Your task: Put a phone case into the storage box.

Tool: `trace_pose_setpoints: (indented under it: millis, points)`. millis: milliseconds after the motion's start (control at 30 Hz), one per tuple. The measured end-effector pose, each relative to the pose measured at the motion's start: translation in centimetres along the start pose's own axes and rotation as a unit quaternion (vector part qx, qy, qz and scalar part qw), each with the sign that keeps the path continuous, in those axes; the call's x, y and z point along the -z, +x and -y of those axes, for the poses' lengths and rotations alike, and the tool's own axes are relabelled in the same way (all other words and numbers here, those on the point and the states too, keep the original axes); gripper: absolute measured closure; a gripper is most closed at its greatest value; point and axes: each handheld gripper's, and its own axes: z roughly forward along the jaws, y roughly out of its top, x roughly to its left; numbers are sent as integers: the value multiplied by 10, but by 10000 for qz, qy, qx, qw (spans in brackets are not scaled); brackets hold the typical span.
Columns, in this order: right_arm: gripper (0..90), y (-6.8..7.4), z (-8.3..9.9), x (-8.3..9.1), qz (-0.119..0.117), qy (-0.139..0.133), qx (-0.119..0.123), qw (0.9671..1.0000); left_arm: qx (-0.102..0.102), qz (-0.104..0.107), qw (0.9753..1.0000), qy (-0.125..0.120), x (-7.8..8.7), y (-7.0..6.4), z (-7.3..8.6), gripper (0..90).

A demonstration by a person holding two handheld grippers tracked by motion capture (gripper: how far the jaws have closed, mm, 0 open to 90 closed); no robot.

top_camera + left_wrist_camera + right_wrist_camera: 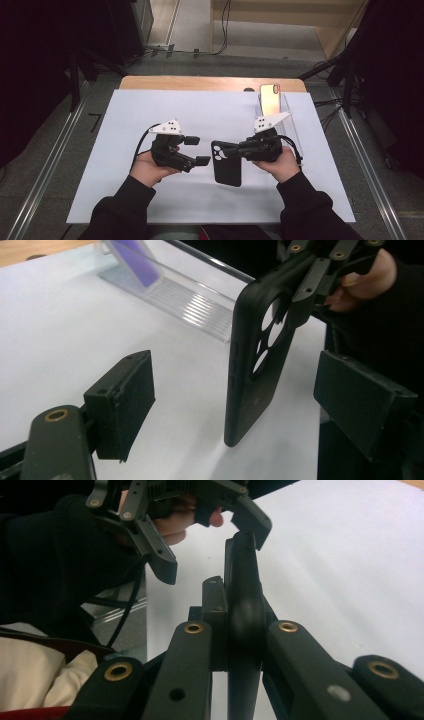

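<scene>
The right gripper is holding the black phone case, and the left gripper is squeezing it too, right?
Not quite. The right gripper does hold the black phone case, but the left gripper isn't squeezing it. In the left gripper view its jaws stand wide open either side of the case.

1. The white-covered table (150,200) is seen from above the person's side, looking forward and down, at a distance.
2. From the left gripper, the matt black phone case (255,365) is viewed closely, with the clear ribbed plastic stand (185,302) beyond.
3. From the right gripper, the same case (245,610) is viewed edge-on, very near.
4. The case (227,167) is shared by all views.
</scene>
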Motion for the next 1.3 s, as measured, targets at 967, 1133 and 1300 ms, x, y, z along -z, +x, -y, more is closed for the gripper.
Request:
trace_pose_setpoints:
  millis: [967,1133,1300]
  points:
    - [824,2,0,-12,-932,-66,477,9945,-488,1240,9911,-70,-3,0,-1,720]
    - [823,2,0,-13,-1062,-70,444,9933,-333,1369,9900,34,-1,-1,-2,760]
    - [822,2,0,-14,-1158,-29,395,9925,-414,1393,9894,82,-1,-1,-2,768]
